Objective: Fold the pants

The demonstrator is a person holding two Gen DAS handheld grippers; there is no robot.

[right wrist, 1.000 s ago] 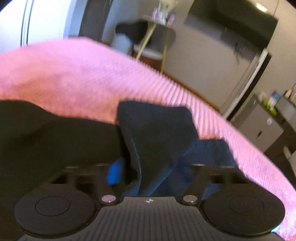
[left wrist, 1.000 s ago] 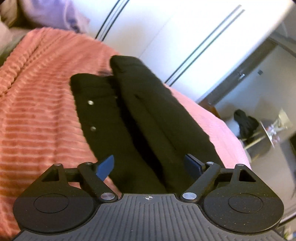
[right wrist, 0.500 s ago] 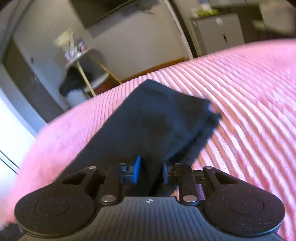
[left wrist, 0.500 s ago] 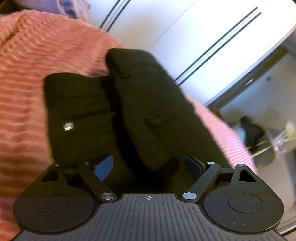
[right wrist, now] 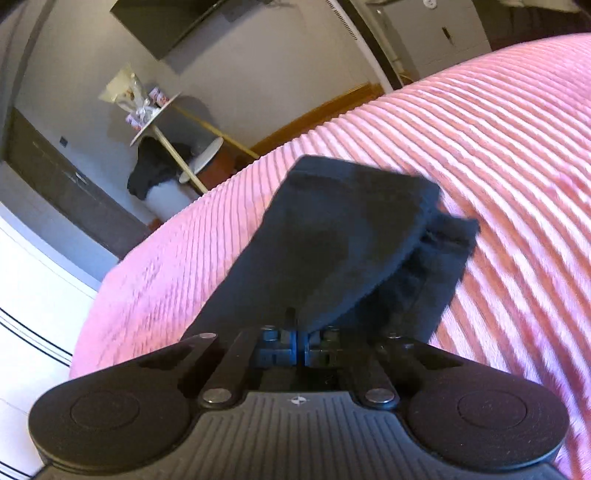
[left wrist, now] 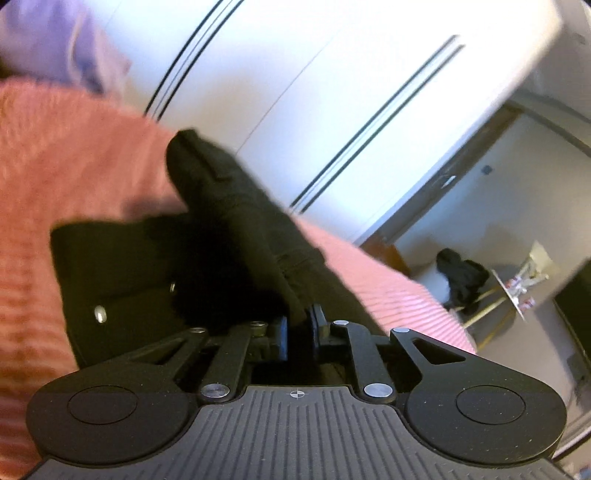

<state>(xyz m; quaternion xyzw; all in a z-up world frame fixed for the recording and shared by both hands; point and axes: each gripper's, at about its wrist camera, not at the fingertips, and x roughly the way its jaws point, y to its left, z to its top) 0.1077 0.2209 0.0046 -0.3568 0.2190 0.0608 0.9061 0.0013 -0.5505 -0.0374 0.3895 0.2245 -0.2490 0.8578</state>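
Black pants (left wrist: 229, 221) lie on a pink ribbed blanket (left wrist: 74, 155). In the left wrist view the waist end shows, with metal buttons on the lower half. My left gripper (left wrist: 297, 332) is shut on the raised upper fold of the pants. In the right wrist view the leg end of the pants (right wrist: 343, 236) lifts off the blanket (right wrist: 498, 147). My right gripper (right wrist: 300, 349) is shut on that fabric, with the leg hems hanging ahead of the fingers.
White wardrobe doors (left wrist: 332, 92) stand behind the bed. A small round side table (right wrist: 159, 122) with dark clothes under it stands past the bed's far edge. A lilac cloth (left wrist: 55, 48) lies at the top left. A grey cabinet (right wrist: 443, 33) stands at the back.
My left gripper has closed from wide open onto the upper fold of the pants. My right gripper has closed fully on the leg end and lifted it.
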